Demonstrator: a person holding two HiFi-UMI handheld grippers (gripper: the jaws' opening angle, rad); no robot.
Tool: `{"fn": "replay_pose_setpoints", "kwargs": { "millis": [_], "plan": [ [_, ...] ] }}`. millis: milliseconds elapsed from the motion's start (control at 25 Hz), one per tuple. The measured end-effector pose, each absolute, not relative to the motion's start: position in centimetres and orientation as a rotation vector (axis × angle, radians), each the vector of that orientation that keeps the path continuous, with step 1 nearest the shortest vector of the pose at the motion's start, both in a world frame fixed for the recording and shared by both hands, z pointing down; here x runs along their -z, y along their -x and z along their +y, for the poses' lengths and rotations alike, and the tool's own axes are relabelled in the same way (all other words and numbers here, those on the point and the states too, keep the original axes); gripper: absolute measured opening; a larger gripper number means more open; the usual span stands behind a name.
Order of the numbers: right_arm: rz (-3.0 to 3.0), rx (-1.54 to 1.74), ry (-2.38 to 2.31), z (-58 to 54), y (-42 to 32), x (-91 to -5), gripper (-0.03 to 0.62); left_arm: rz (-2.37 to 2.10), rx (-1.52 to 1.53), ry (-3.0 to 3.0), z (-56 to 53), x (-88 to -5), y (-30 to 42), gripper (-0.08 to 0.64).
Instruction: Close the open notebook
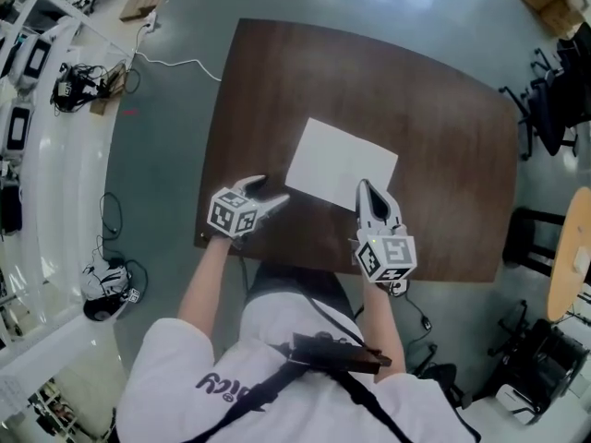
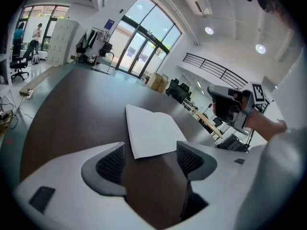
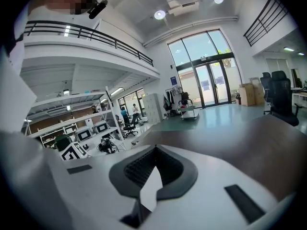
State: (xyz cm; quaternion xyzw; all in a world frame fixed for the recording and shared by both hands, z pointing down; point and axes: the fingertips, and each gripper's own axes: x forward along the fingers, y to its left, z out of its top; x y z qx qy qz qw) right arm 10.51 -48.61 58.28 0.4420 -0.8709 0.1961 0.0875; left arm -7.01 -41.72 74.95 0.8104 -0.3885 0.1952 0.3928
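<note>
Notebook (image 1: 340, 161) white, mid-frame on dark table (image 1: 277, 81). Right gripper (image 1: 365, 190) at its lower-right edge, jaws pinched on thin white leaf. Left gripper (image 1: 273, 192) spread wide, empty, by lower-left corner. Risk: leaf slips or creases; unheld book slides.

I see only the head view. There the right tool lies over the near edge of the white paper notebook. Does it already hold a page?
Observer: Yes. In the right gripper view, the right tool is shut on the edge of a white page.
Operator: And the left tool, is it holding something too?
Observer: No. The left tool has its jaws apart and grips nothing. The near corner of the white paper notebook lies close ahead of it on the dark brown wooden table.
</note>
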Motion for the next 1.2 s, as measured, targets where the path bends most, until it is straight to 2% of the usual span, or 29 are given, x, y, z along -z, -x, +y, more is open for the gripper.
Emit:
{"fn": "replay_pose_setpoints", "kwargs": {
  "millis": [600,920,1000,1200],
  "plan": [
    [-2.519,-0.630,-1.290,-47.2,-12.0,-62.8,-0.009,-1.062,-0.574,-1.897,-44.4,-83.0,4.5,0.288],
    [-2.484,-0.654,-1.351,-46.6,-14.5,-63.3,-0.009,-1.217,-0.635,-1.804,-44.9,-83.8,4.9,0.193],
    [-2.480,-0.651,-1.360,-46.6,-14.7,-63.2,-0.008,-1.258,-0.692,-1.803,-45.0,-83.9,5.0,0.147],
    [-2.470,-0.651,-1.379,-46.4,-14.8,-63.2,-0.009,-1.310,-0.724,-1.777,-45.1,-84.2,5.5,0.103]
  ]
}}
